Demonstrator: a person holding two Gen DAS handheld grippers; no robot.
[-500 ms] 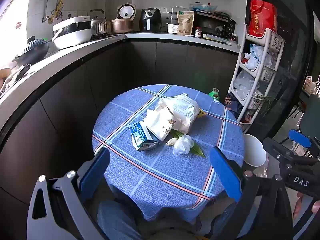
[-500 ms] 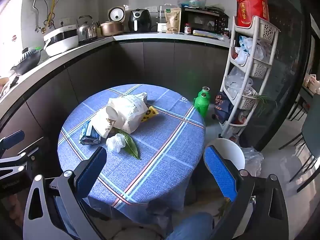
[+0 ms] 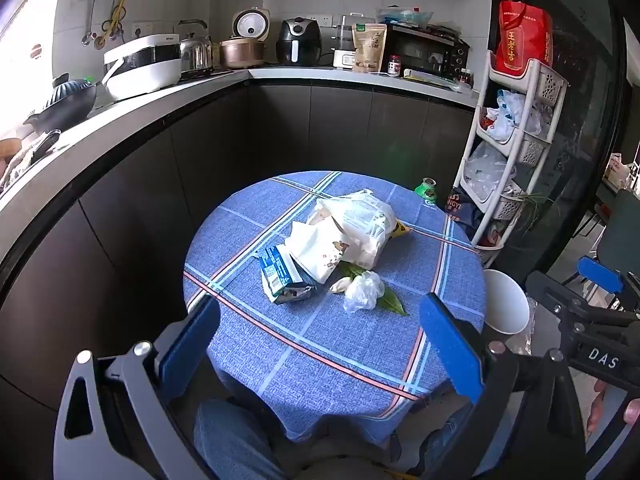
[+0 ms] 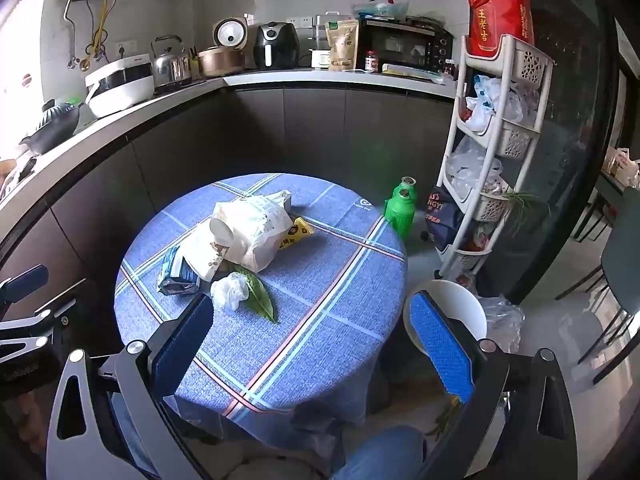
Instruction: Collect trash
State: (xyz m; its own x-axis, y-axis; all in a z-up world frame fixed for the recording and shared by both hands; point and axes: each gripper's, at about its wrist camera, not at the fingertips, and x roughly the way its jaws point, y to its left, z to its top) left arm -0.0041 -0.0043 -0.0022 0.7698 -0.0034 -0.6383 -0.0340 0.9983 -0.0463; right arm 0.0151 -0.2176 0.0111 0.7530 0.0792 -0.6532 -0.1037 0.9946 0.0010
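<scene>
A pile of trash lies on the round blue-checked table [image 3: 320, 344]: a white plastic bag [image 3: 356, 220], a paper cup sleeve [image 3: 316, 252], a crushed blue carton [image 3: 280, 276], a crumpled white tissue [image 3: 362, 290], a green leaf [image 3: 390, 300] and a yellow wrapper [image 3: 400, 230]. The same pile shows in the right wrist view: bag [image 4: 256, 224], carton [image 4: 176, 276], tissue [image 4: 230, 290], leaf [image 4: 260, 296], wrapper [image 4: 296, 234]. My left gripper [image 3: 320, 340] is open and empty, above the table's near edge. My right gripper [image 4: 316, 340] is open and empty, right of the pile.
A white bin [image 4: 452, 308] stands on the floor right of the table; it also shows in the left wrist view [image 3: 506, 300]. A green bottle [image 4: 398, 208] and a white storage rack [image 4: 500, 132] stand beyond. Dark cabinets and a counter with appliances [image 3: 280, 76] curve behind.
Both grippers have shifted slightly nearer the table. Nothing on the table has moved.
</scene>
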